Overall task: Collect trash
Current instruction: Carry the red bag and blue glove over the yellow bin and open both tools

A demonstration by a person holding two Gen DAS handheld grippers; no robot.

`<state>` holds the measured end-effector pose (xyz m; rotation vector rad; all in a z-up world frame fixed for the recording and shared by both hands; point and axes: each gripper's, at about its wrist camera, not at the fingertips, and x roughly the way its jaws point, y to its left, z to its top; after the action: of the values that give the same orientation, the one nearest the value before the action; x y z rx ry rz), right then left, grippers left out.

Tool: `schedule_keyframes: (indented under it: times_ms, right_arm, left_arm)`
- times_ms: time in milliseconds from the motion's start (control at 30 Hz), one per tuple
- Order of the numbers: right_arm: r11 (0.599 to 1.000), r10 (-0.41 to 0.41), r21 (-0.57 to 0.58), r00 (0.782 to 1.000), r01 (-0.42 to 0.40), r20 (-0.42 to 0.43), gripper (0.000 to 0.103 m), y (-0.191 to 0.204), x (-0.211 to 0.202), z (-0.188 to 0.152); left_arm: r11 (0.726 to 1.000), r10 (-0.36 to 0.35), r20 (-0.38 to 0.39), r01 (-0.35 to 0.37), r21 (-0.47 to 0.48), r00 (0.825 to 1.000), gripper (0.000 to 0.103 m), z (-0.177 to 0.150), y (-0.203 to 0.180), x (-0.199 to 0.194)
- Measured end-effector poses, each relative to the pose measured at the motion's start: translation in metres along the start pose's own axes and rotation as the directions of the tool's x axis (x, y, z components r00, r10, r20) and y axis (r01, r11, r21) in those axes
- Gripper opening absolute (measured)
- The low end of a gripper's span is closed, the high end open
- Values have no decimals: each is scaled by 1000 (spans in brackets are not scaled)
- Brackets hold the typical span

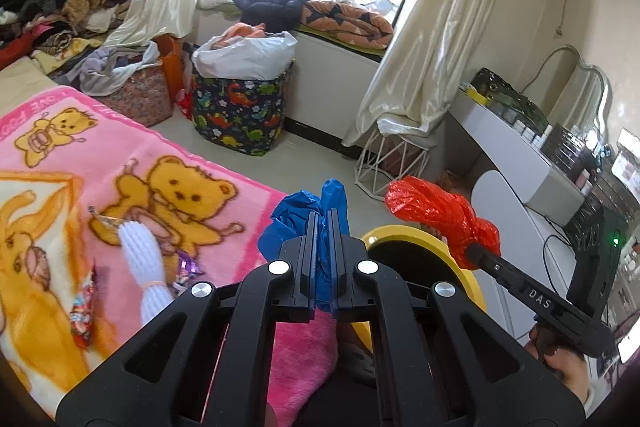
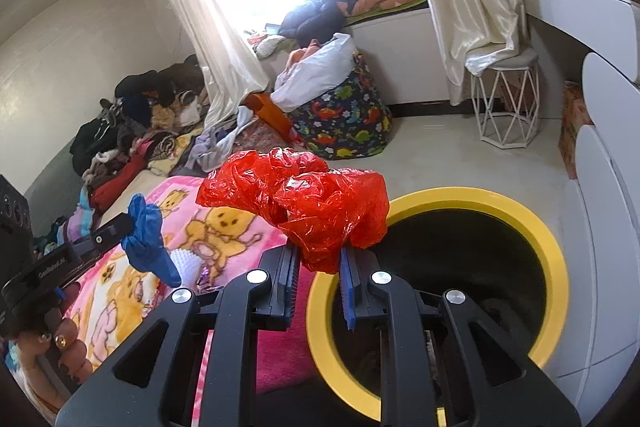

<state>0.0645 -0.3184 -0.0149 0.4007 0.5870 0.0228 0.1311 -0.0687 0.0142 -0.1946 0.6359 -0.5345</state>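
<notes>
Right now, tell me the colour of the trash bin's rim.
Yellow rim, dark inside; clearest in the right wrist view.

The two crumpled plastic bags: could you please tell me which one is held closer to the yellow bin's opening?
The red bag, in the right tongs, by the bin; the blue one is over the blanket.

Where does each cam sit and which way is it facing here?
Left wrist: on the left gripper, facing the window over the pink bear blanket; shut on a blue plastic bag; right gripper and hand at right.
Right wrist: on the right gripper, above the yellow-rimmed bin; gripping a red plastic bag; left gripper and hand at left.
Shared: both bags, bin, blanket, dinosaur-print basket.
</notes>
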Motion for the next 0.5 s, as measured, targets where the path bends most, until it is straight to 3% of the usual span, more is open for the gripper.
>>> schedule_keyframes:
  times_ms: [500]
  right_arm:
    - [987, -109, 117, 994, 108, 0, 17, -63, -10, -2]
  left_arm:
    - [991, -89, -88, 97, 88, 992, 2, -25, -63, 48]
